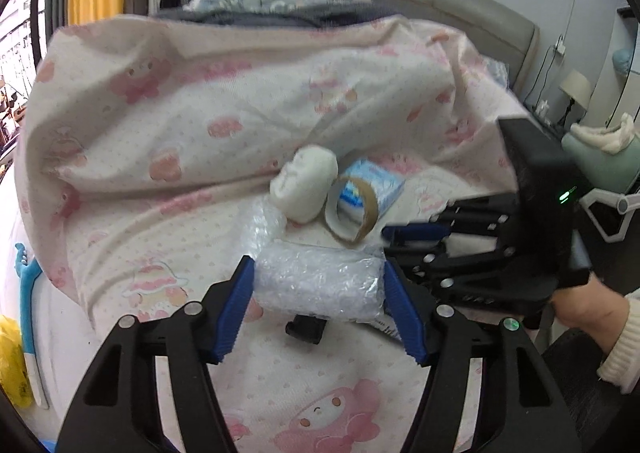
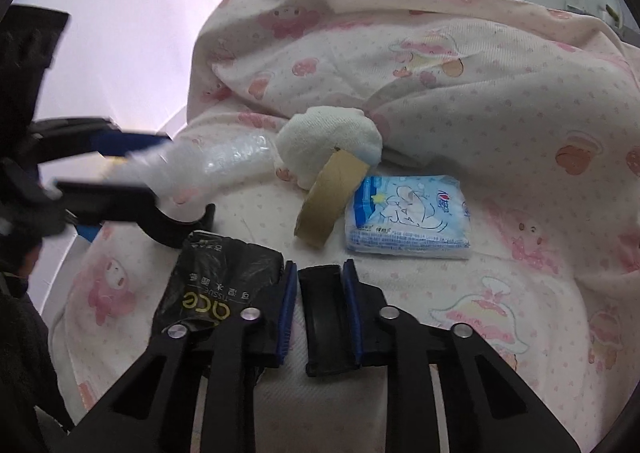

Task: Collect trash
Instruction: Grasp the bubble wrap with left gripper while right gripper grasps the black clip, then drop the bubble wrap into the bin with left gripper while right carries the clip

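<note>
Bubble wrap roll (image 1: 318, 279) on bed sheet (image 1: 320, 393), our left gripper (image 1: 318, 293) half open, blue pads touching both ends. Grab step underway. Right gripper (image 2: 318, 293) nearly closed on small black piece (image 2: 326, 313), beside black wrapper (image 2: 224, 277). Next: firm squeeze, lift clear. Tape core (image 1: 352, 209), tissue pack (image 1: 376, 183) wait behind.

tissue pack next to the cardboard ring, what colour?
Blue and white tissue pack, cartoon print on the wrapper; clearest in the right wrist view.

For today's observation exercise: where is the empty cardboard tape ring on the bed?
The tape ring stands on edge mid-bed in the right wrist view, leaning against the white sock bundle, with the blue tissue pack just to its right.
</note>
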Tool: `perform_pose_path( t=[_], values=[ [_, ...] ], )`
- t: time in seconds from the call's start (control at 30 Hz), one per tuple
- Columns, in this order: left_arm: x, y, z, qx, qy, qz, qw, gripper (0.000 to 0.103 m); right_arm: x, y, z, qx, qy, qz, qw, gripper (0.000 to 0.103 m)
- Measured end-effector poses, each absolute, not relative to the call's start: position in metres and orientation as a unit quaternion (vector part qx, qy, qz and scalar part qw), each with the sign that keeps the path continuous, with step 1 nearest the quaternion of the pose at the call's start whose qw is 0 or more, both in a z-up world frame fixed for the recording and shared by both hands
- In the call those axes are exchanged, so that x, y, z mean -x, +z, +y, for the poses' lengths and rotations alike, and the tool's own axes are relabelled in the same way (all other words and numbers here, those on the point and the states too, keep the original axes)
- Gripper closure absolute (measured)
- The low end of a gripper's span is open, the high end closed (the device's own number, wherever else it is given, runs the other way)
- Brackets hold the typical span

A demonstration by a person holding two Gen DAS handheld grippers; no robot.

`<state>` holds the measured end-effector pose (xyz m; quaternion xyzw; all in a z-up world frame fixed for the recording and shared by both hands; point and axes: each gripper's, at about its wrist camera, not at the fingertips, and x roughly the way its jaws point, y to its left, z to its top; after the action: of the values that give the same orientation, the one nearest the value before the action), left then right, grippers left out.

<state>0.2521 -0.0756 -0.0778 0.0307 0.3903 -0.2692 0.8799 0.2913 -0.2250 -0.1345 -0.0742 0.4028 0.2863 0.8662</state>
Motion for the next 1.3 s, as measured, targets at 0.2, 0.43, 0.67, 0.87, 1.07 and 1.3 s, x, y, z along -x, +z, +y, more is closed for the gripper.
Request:
perform_pose_path(
  t=[0.2, 0.43, 0.67, 0.87, 1.07, 1.3],
  values=[
    [-0.240, -0.058, -0.062, -0.006, -0.257, 0.357, 0.898, 0.036, -0.290, -0.130, -0.223, 0.078, 0.275, 0.404, 0.869, 0.083],
    [-0.220, -0.044, -0.040, 0.006, -0.211, 0.337, 0.917, 0.036, -0.283, -0.107, -0.226, 0.071, 0.254, 0.388, 0.883, 0.083],
    [-0.208, -0.045, -0.013, 0.020, -0.149, 0.344, 0.927, 0.036, -0.269, -0.077, -0.221, 0.042, 0.251, 0.371, 0.893, 0.083],
    [-0.197, -0.059, 0.008, 0.007, -0.112, 0.365, 0.924, 0.036, -0.257, -0.052, -0.207, 0.023, 0.268, 0.356, 0.895, 0.083],
    [-0.191, -0.082, 0.037, 0.015, -0.067, 0.387, 0.920, 0.036, -0.243, -0.031, -0.179, 0.008, 0.290, 0.347, 0.892, 0.083],
    [-0.187, -0.115, 0.074, 0.029, -0.026, 0.425, 0.904, 0.036, -0.232, -0.031, -0.127, 0.015, 0.320, 0.365, 0.874, 0.083]
  ],
)
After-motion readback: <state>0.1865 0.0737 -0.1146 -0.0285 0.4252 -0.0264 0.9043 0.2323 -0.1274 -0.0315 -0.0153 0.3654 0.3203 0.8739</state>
